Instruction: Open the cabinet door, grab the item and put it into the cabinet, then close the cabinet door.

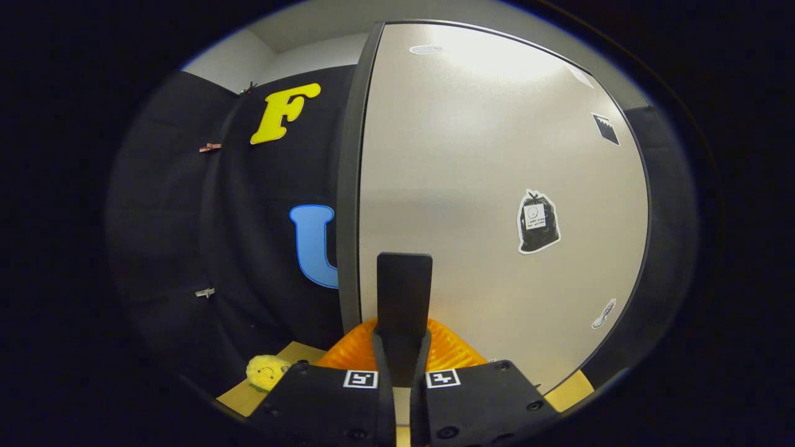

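Pinched together on the dark upright handle [404, 292] of the cabinet door [497, 186], the gripper [402, 354] has both fingers [380, 354] drawn close around the handle's lower part, and they seem to press on it, though the contact itself is hard to make out. Pale and sticker-dotted, the door stands just beyond the fingers. Off to the fingers' left, a small yellow plush toy [267, 370] lies on the tan tabletop [568, 391], near the black booth wall [186, 248].
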{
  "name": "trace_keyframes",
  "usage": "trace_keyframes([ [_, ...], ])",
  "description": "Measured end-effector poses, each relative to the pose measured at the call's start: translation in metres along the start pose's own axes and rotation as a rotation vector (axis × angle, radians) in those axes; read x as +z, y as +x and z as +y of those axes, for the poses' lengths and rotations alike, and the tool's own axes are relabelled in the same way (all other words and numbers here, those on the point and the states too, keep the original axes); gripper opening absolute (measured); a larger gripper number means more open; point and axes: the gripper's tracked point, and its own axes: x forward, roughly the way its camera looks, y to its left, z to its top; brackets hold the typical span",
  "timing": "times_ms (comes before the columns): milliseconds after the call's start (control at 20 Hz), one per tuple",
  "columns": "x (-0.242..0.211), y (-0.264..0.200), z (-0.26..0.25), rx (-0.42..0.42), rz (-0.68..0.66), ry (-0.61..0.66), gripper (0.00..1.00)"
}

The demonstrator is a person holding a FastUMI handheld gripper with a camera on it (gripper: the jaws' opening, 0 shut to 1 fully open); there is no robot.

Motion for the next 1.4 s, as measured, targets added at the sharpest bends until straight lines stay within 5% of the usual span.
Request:
trace_keyframes([
  [800,0.007,-0.052,0.007,0.101,0.019,0.014,0.13],
  [1400,-0.001,-0.13,-0.028,0.287,0.016,0.04,0.13],
])
